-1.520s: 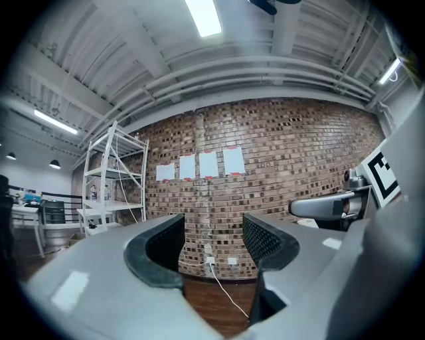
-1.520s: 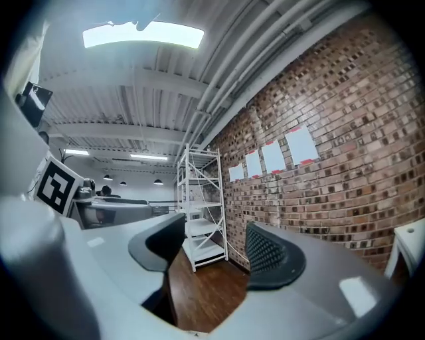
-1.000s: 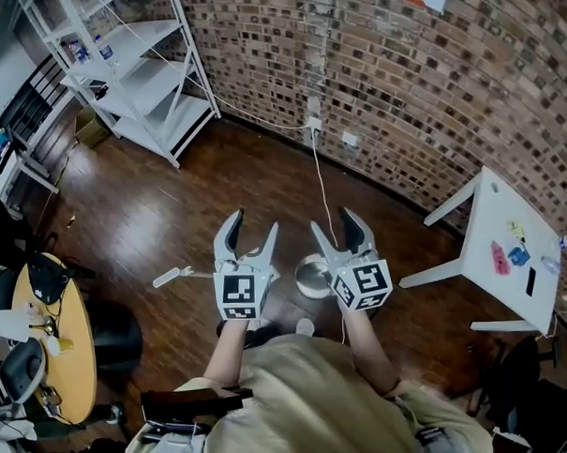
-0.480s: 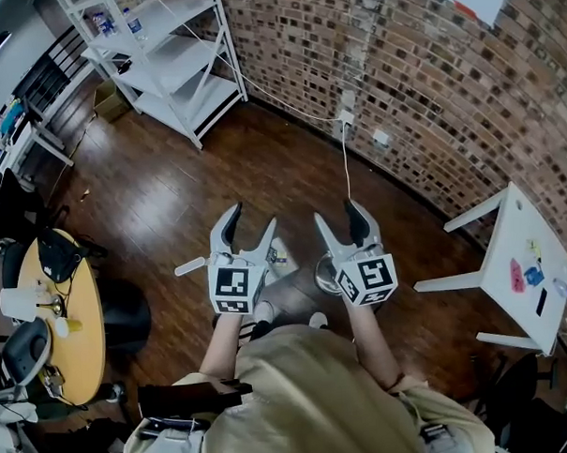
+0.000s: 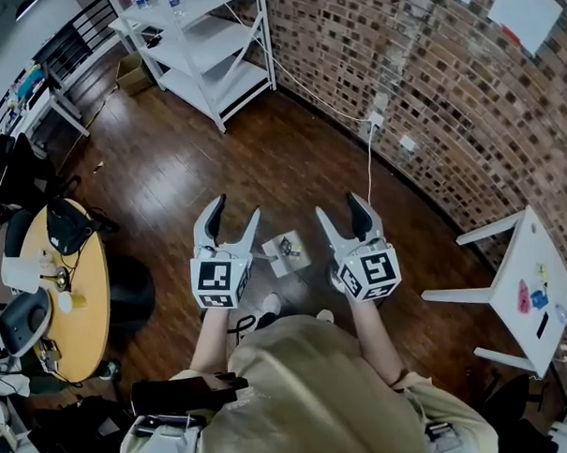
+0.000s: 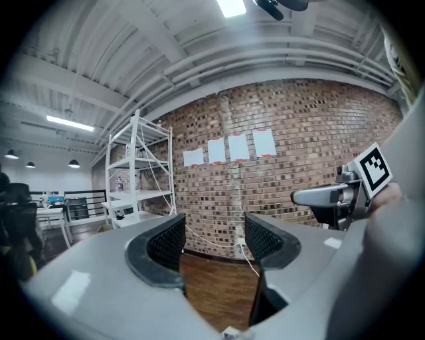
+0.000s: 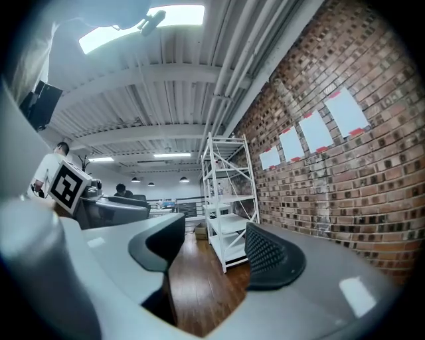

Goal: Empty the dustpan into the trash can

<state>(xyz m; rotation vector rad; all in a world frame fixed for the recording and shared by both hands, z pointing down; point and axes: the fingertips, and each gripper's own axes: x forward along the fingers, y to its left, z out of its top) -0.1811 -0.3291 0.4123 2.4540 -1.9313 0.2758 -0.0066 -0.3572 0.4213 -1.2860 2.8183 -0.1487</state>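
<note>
As the left gripper (image 5: pixel 234 210) and right gripper (image 5: pixel 338 207) hang side by side, jaws apart and empty
Dustpan (image 5: pixel 287 251) lies on the wooden floor (image 5: pixel 169 179) between them

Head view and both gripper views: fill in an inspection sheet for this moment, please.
Surface: dark wood floor.
Job's things: dustpan on the floor, litter in it, unheld; trash can likely the grey sliver beside the right gripper.
Clutter: odds and ends on the round table.
Grippers: left gripper open, empty; right gripper open, empty.
Cables: white cable from the wall socket down across the floor.
Surroundings: brick wall, white shelf rack, white side table.
</note>
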